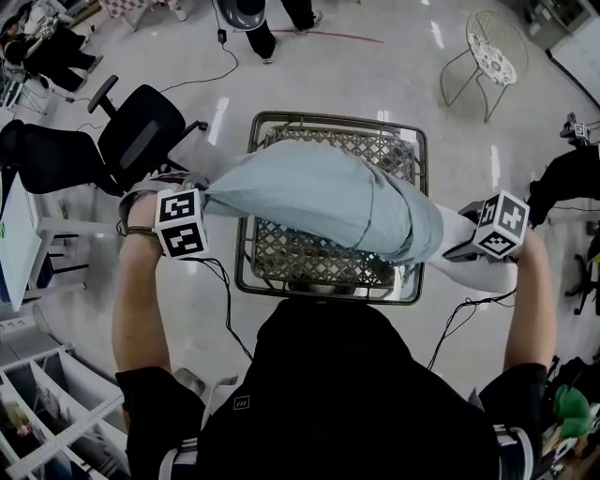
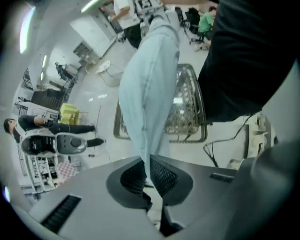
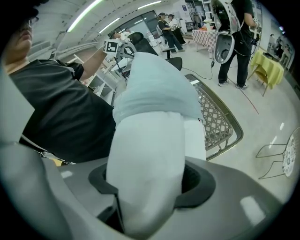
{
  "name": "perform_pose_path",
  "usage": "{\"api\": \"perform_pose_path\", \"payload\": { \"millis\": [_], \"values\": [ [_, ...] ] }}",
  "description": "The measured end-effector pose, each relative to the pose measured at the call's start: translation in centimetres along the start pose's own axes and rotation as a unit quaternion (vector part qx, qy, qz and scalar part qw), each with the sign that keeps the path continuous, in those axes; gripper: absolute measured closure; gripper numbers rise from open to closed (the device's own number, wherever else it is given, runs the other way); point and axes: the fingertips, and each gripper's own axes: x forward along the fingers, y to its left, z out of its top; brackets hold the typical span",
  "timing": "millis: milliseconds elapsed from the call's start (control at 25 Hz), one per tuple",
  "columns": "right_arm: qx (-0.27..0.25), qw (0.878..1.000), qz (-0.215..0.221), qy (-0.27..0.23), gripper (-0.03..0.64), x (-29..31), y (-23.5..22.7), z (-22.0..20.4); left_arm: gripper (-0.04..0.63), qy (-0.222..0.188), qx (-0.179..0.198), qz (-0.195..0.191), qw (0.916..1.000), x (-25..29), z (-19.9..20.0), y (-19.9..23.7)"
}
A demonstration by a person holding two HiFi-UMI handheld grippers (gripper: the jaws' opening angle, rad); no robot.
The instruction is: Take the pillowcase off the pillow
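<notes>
A light blue pillowcase [image 1: 309,192] covers most of a pillow held level above a wire basket [image 1: 412,141]. The bare white end of the pillow [image 1: 469,253] sticks out at the right. My left gripper [image 1: 208,199] is shut on the narrow left end of the pillowcase [image 2: 147,93], the cloth pinched thin between its pads [image 2: 159,176]. My right gripper [image 1: 459,248] is shut on the white pillow [image 3: 145,164], which fills its jaws. In the right gripper view the pillowcase [image 3: 157,86] is bunched just beyond the bare end.
The wire basket [image 2: 190,108] stands on the floor right in front of me. A black office chair [image 1: 141,127] is at the far left, a white wire stool [image 1: 487,56] at the far right. A person's legs [image 1: 267,28] stand beyond. White shelving [image 1: 37,403] is at my lower left.
</notes>
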Motion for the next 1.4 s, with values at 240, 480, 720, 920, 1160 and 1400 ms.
{"api": "perform_pose_path", "payload": {
  "millis": [240,480,720,920,1160,1400],
  "values": [
    [0.006,1.0,0.001,0.0,0.311,-0.8,-0.3,-0.1,0.586,0.021,-0.058,-0.012,0.998,2.2,-6.5,-0.4],
    [0.012,1.0,0.017,-0.013,0.311,-1.5,0.2,0.2,0.586,0.031,-0.088,0.009,0.9956,2.0,-10.7,1.4],
    [0.013,0.999,0.032,-0.021,0.311,-0.4,0.8,0.8,0.586,0.047,-0.106,0.034,0.9927,2.2,-13.2,2.8],
    [0.014,1.0,0.025,-0.007,0.298,-0.2,0.5,0.7,0.508,0.0,-0.11,0.046,0.9929,0.7,-9.3,3.3],
    [0.017,1.0,0.022,-0.008,0.281,0.2,0.6,0.4,0.396,-0.097,-0.078,0.011,0.9921,-3.9,-2.5,1.7],
    [0.014,1.0,0.018,-0.003,0.27,0.5,0.8,0.5,0.373,-0.169,-0.011,-0.016,0.9855,-6.8,4.6,-0.5]
  ]
}}
